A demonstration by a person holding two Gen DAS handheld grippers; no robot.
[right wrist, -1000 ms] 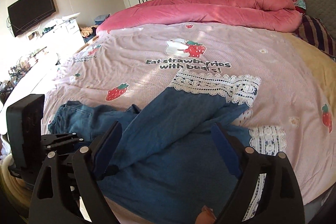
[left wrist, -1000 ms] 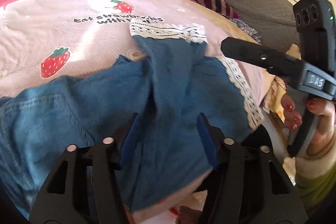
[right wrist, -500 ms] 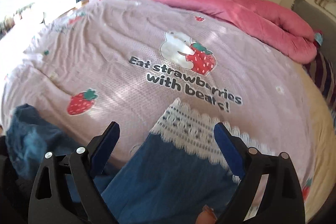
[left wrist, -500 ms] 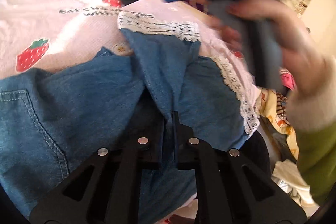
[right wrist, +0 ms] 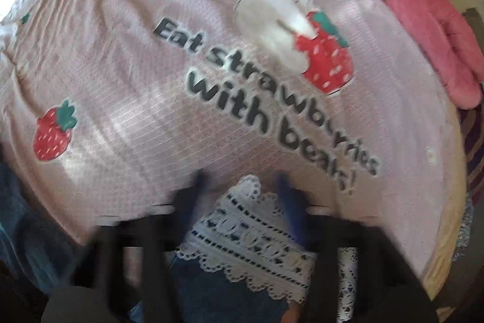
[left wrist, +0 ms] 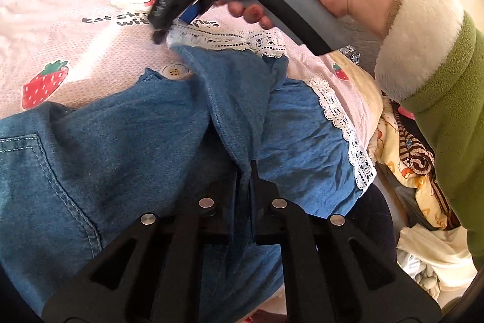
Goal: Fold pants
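Note:
Blue denim pants (left wrist: 127,141) with white lace hems lie crumpled on the pink strawberry bedspread (left wrist: 60,44). My left gripper (left wrist: 244,171) is shut on a raised fold of denim along one leg's edge. My right gripper (left wrist: 161,32) reaches down at the far lace hem (left wrist: 224,35) of that leg. In the right wrist view, my right gripper (right wrist: 240,183) is blurred with its fingers open either side of the lace hem's corner (right wrist: 251,220).
A pink duvet (right wrist: 423,11) is bunched along the far side of the bed. Piled clothes and patterned fabric (left wrist: 411,165) lie off the bed's right edge. A striped pillow (right wrist: 475,147) sits at the right.
My right gripper has swung forward and down to the lace hem, its fingers closer together than before. My left gripper closed on the denim fold a second ago and still holds it.

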